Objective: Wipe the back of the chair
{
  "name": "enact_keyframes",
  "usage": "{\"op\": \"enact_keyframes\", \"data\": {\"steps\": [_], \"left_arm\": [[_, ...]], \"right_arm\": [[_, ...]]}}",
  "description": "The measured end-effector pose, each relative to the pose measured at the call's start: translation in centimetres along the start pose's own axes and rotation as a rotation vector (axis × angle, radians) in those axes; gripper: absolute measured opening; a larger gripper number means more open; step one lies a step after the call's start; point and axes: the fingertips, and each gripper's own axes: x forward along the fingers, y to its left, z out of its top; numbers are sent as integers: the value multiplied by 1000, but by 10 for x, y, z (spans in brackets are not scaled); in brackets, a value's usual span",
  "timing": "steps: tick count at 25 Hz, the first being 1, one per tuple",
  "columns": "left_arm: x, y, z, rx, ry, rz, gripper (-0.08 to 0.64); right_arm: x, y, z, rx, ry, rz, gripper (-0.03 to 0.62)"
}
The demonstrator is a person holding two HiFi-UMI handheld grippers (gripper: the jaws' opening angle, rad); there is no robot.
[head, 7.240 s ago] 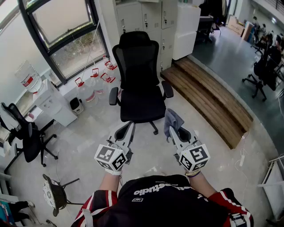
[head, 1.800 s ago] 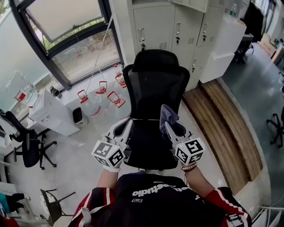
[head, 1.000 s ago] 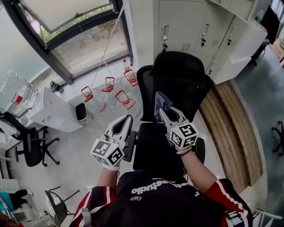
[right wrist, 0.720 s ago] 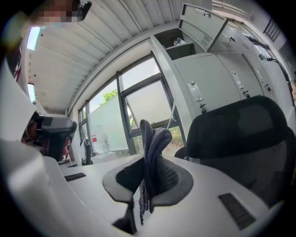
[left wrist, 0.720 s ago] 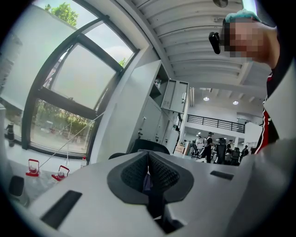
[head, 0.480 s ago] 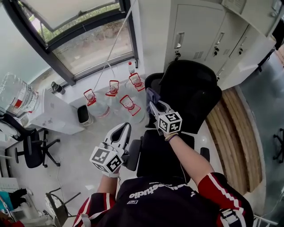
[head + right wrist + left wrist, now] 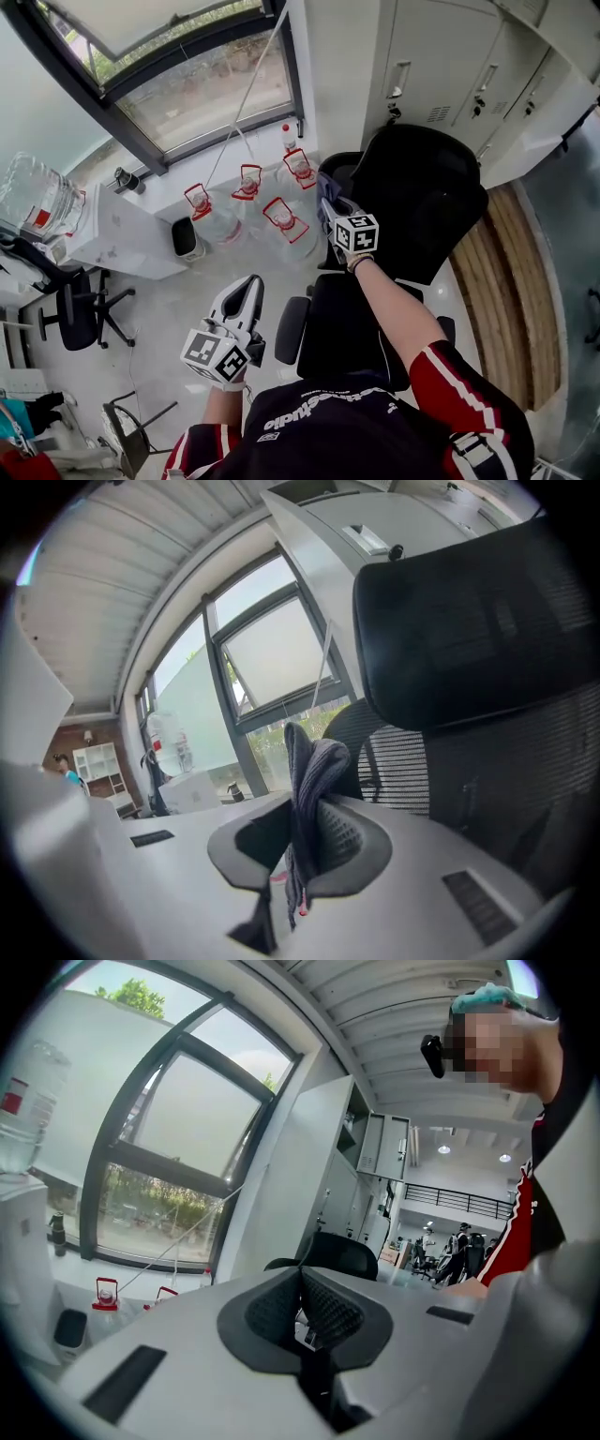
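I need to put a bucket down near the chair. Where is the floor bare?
Bare pale floor lies between the black mesh office chair and the white cabinet. Under the window it is crowded: clear water jugs with red handles and a small black bin.

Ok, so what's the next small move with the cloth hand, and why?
Probably ease the right gripper sideways until the cloth presses on the chair back. The jaws are shut on the cloth, which stands just beside the back's mesh edge, seemingly not yet touching it.
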Motion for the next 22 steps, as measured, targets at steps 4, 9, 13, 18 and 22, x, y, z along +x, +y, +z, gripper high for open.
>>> {"op": "enact_keyframes", "data": {"steps": [4,9,13,18,22], "left_arm": [[-1,0,-1,8,1,-5,25],[3,-5,0,15,-2,-24,25],[8,-14,0,13,-6,-52,25],[15,-27,-3,17,-4,-83,25],[23,-43,-4,35,9,-119,25]], "right_arm": [[5,-13,-7,9,8,-25,61],[-4,-28,-8,9,0,-54,61],[-20,-45,-6,6,-8,-84,61],[-43,-69,-7,7,-2,-126,61],[-64,-90,-6,29,-11,-158,61]]}}
